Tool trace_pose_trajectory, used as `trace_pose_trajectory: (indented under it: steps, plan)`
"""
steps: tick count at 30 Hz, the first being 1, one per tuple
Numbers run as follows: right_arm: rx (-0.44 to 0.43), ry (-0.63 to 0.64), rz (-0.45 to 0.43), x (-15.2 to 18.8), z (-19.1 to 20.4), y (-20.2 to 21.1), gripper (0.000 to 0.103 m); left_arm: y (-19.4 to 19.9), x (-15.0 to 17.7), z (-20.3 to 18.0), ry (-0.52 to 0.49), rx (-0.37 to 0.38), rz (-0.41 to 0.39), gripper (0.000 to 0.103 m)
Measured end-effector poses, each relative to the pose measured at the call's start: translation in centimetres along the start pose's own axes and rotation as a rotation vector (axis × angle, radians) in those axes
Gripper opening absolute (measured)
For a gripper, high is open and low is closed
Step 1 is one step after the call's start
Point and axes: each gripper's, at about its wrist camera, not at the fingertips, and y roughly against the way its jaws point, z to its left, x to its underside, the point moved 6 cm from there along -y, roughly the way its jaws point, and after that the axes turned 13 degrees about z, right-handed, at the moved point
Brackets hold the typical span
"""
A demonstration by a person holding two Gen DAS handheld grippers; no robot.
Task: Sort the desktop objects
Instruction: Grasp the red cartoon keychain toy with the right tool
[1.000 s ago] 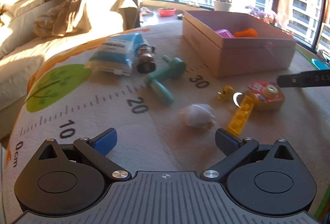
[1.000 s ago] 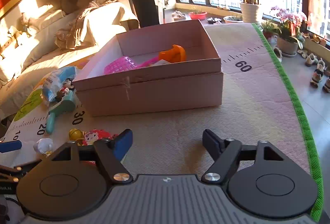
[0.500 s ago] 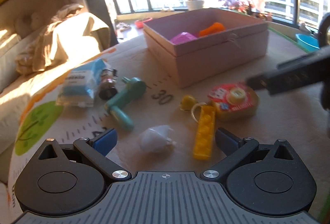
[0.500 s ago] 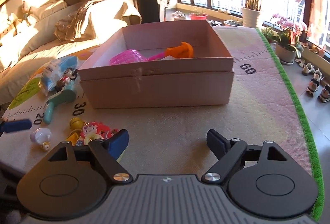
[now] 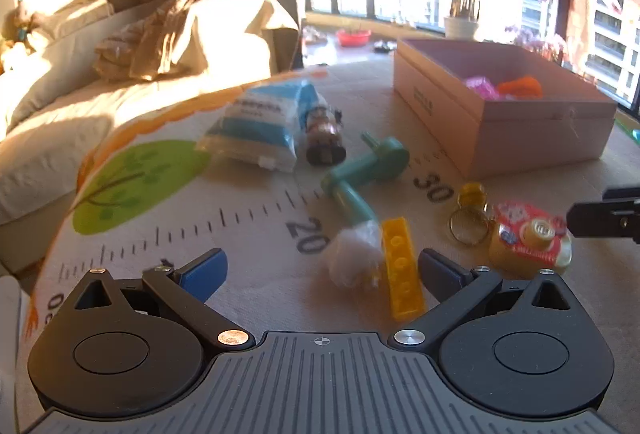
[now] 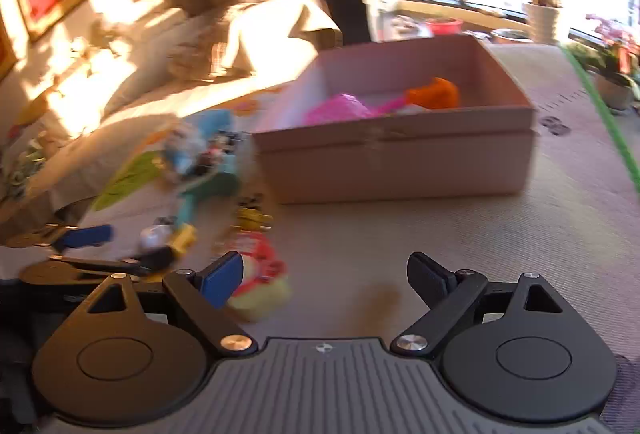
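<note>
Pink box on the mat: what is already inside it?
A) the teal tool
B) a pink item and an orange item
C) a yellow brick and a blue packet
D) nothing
B: the pink box holds a pink item and an orange item.

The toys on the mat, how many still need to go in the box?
Done: a pink toy and an orange toy lie in the box. In hand: nothing; both grippers are empty. Left: the yellow brick, green toy, blue packet and several more.
</note>
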Motion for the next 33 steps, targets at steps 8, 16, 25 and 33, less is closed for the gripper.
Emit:
trace_pose_trajectory:
  steps: [8,16,25,33]
  plan:
    - [0.035,0.082,0.024,-0.9,2.9,-2.3,0.068,-0.1,0.6,1.0,0.049,0.034,0.021,0.103]
    - [0.056,0.1,0.01,-0.7,2.6,-1.3,0.066,-0.4,0.6,1.1,0.066,0.051,0.03,0.103]
    - [0.091,0.192,0.03,-0.7,4.6,-3.6,0.055,-0.5,0.6,1.3,0.071,0.055,0.029,0.103]
    - [0.177,0.076,0.003,0.0,0.3,-1.4,0.053,-0.4,0.7,1.3,0.077,0.064,0.025,0.103]
